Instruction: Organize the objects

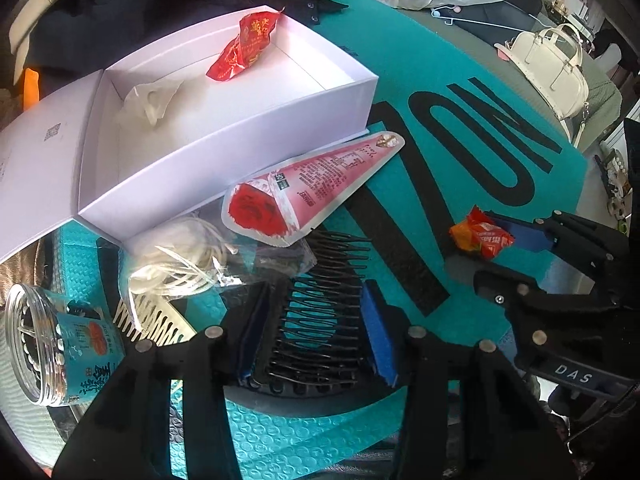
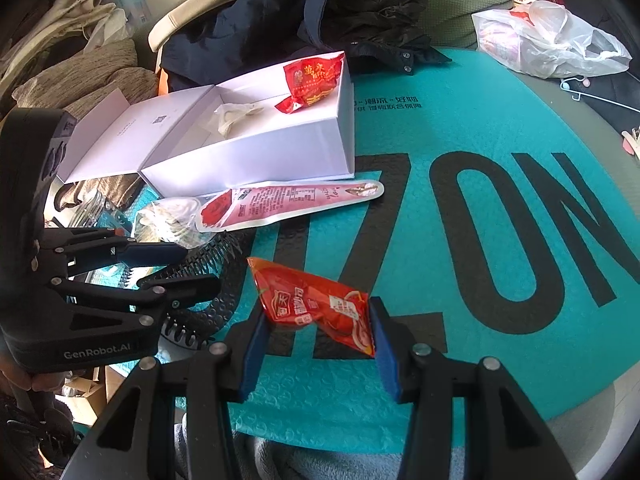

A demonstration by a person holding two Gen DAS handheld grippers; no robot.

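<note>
- The left gripper (image 1: 316,332) is closed on a black comb (image 1: 320,312), its blue pads pressed against the comb's two ends, teeth pointing away from the camera.
- The right gripper (image 2: 316,344) pinches an orange sauce packet (image 2: 316,304) between its pads, lifted just above the teal mat (image 2: 400,240).
- Beside the black comb, on the left, lie a cream comb (image 1: 156,320), a clear jar with a blue label (image 1: 60,336) on its side, and a bag of white cord (image 1: 180,256).
- A pink cone-shaped pouch (image 1: 312,184) lies just beyond, touching the front wall of the white box (image 1: 224,152).
- The box stands open, with a red snack packet (image 1: 244,48) and crumpled white paper (image 1: 154,100) inside.
- Farther off are a dark jacket (image 2: 320,12), a white plastic bag (image 2: 548,40) and a white handbag (image 1: 552,68).
</note>
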